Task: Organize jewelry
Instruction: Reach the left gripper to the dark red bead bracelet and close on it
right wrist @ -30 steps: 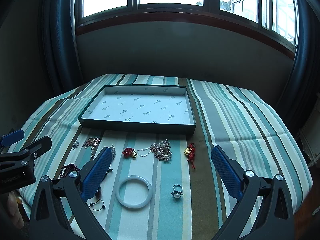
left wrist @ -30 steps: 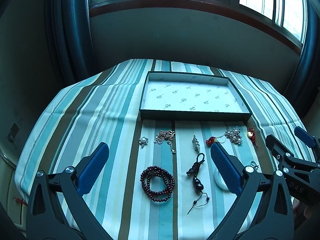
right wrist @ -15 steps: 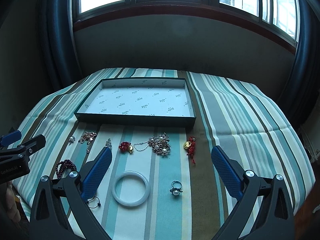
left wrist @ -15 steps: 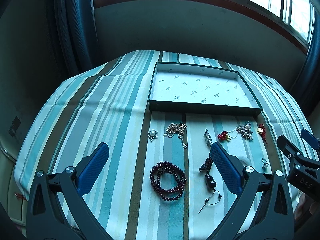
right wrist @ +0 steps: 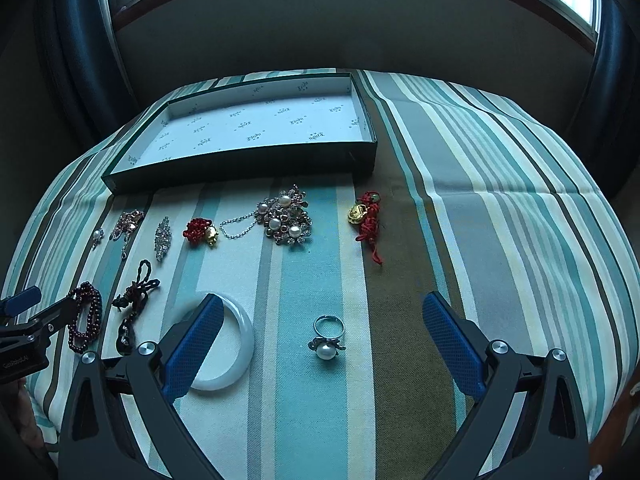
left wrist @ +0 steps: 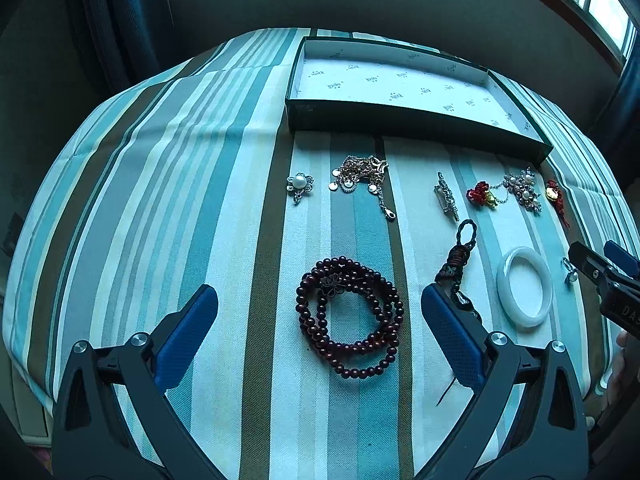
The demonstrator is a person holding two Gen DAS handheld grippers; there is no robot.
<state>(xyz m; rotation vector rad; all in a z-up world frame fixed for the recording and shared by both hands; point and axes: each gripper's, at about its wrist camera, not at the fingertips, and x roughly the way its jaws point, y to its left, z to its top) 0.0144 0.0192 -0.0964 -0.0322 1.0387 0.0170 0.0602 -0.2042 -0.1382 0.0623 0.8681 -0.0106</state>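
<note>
Two grippers hang above the cloth, both wide open and empty. The left gripper (left wrist: 319, 330) frames the bead bracelet (left wrist: 349, 317), which lies flat between its fingers; a dark knotted cord (left wrist: 457, 265) runs just past its right finger. The right gripper (right wrist: 318, 334) frames the pearl ring (right wrist: 327, 338), with the white bangle (right wrist: 236, 346) partly under its left finger.

Nothing is in the box (left wrist: 404, 120) yet, so the step in hand looks like a first pick. For the beads, I would lower straight down and close across the stacked loops so all strands lift together; a pinch on a single strand would likely let the rest uncoil and drag. The right finger should stay clear of the cord. For the ring, a close across the band seems safer than on the round pearl, which could slip.

Ahead of both grippers lies a row of small pieces, then the box, open and shallow. The striped tablecloth (right wrist: 480, 200) is soft and creased, so the fingers may snag it. Beyond are a dark wall, curtains and bright windows.
</note>
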